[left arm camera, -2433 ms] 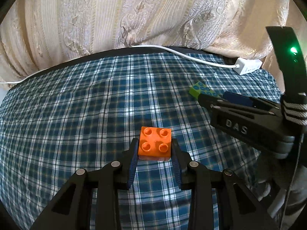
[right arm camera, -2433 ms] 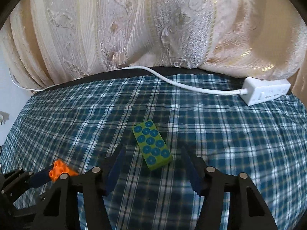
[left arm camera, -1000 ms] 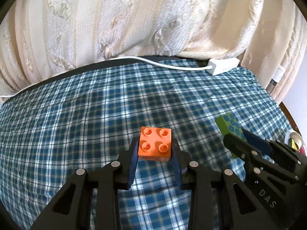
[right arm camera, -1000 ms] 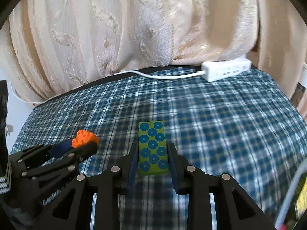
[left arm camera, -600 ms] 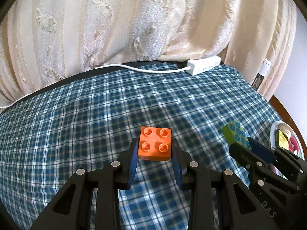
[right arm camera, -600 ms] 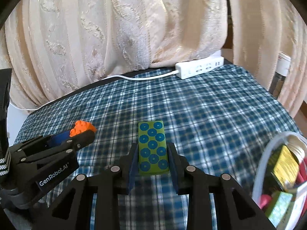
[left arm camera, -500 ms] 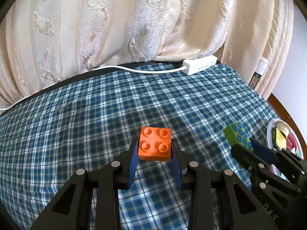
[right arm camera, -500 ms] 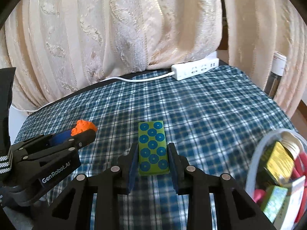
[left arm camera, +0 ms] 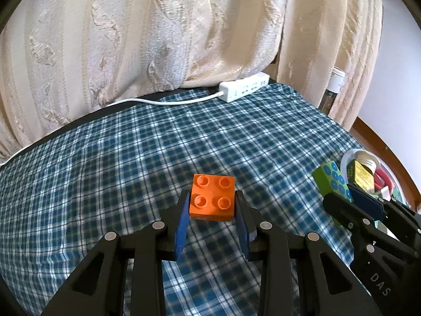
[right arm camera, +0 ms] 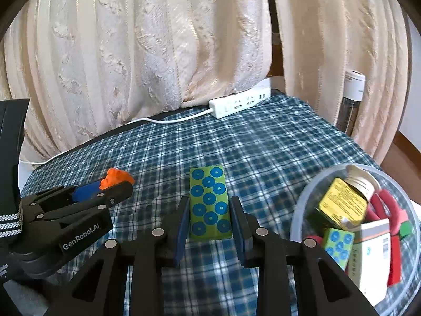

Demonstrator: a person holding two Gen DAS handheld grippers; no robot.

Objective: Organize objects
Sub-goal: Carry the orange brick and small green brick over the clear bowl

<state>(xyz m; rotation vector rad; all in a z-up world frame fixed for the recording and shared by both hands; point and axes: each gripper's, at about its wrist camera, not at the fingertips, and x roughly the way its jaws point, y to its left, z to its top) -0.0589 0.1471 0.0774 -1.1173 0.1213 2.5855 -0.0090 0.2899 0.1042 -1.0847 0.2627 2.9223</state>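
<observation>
plaid cloth (left arm camera: 131, 173); gripped orange brick (left arm camera: 212, 197)

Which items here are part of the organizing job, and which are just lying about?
Part of the job:
- orange brick, clamped in the left gripper
- green dotted block, clamped in the right gripper
- clear bowl already holding small items

Lying about:
- white power strip and its cord
- curtain
- bottle by the curtain

home room, likely bedroom or living room: cream brocade curtains (right arm camera: 147, 52) behind, blue plaid cloth (left arm camera: 131, 158) over surface, white power strip (right arm camera: 239, 101) with cord, wooden trim at edge
</observation>
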